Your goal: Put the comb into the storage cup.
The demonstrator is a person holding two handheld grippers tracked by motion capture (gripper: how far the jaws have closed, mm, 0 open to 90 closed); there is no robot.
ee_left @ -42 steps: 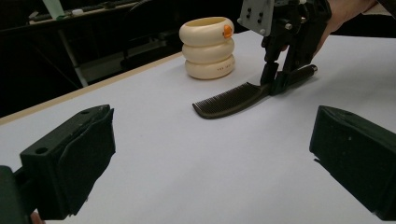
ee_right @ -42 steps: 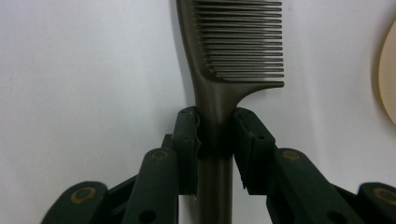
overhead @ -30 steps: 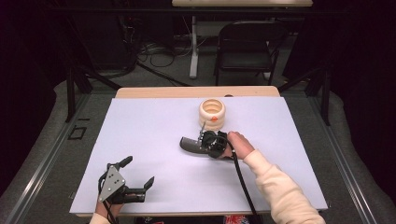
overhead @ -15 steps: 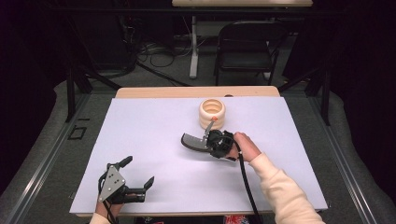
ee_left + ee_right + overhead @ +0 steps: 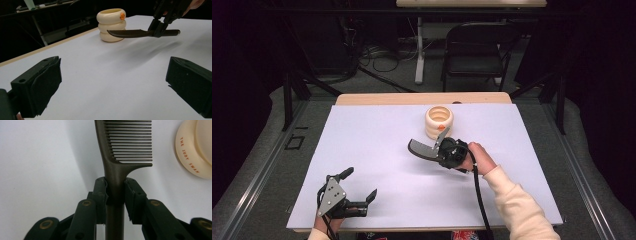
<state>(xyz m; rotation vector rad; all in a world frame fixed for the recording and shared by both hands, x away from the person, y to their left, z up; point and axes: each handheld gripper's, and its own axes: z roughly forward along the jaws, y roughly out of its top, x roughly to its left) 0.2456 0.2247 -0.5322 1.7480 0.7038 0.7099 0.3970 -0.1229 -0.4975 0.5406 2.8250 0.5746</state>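
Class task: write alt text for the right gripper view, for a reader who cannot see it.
The right gripper clamps a dark comb by its handle, teeth pointing right, above a white table. A cream ringed holder sits at the right edge.

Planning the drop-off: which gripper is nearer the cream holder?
Right. The right gripper, clamping the comb, hangs just in front of the holder; the left gripper sits open at the near edge.

Dark grey-brown comb (image 5: pixel 120 157) between black fingers (image 5: pixel 100 192); beyond their tips, a cream ringed holder (image 5: pixel 439 121) with an orange spot, red lettering underneath
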